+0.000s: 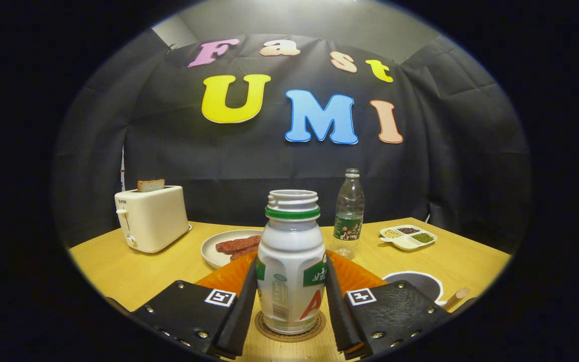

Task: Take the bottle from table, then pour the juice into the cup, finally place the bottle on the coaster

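So the bottle point(291, 261) is standing upright, cap off, bottom sitting on the round coaster point(290, 327), pretty well centred on it. The gripper point(289, 301) has one finger point(242, 306) against each side of the bottle, and both look to be touching the plastic, so I'd call it clamped on the bottle, though I can't tell how hard.

Behind the bottle there's an orange mat point(352, 274), and the cup point(417, 284) is off to the right of the bottle near the finger. Further back from the bottle: a plate point(214, 249) with meat strips, a clear water bottle point(348, 213), a toaster point(150, 218), a snack tray point(407, 237).

My guess is this is the put-down stage. Let go evenly and pull straight back so the bottle doesn't tip.
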`<state>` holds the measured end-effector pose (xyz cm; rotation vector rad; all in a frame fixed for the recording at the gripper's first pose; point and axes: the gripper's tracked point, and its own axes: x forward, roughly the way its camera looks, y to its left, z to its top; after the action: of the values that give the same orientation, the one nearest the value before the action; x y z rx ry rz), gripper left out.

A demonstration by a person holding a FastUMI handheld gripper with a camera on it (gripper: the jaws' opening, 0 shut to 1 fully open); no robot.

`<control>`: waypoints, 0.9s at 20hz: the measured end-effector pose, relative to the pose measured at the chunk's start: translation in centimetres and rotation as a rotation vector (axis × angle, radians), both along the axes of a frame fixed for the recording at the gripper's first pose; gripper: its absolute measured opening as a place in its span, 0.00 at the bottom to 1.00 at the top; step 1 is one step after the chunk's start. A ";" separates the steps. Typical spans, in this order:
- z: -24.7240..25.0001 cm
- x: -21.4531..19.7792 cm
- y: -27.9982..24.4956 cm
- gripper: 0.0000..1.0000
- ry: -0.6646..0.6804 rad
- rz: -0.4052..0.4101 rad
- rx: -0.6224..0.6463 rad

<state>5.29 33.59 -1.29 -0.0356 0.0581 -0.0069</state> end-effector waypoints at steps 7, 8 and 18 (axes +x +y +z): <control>0.2 0.2 0.6 0.74 0.014 -0.002 -0.039; 0.6 0.1 1.0 0.82 0.006 0.008 -0.044; 8.2 -3.7 -0.4 0.96 -0.076 0.024 0.012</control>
<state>1.61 33.20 6.89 -0.0238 -0.0182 0.0162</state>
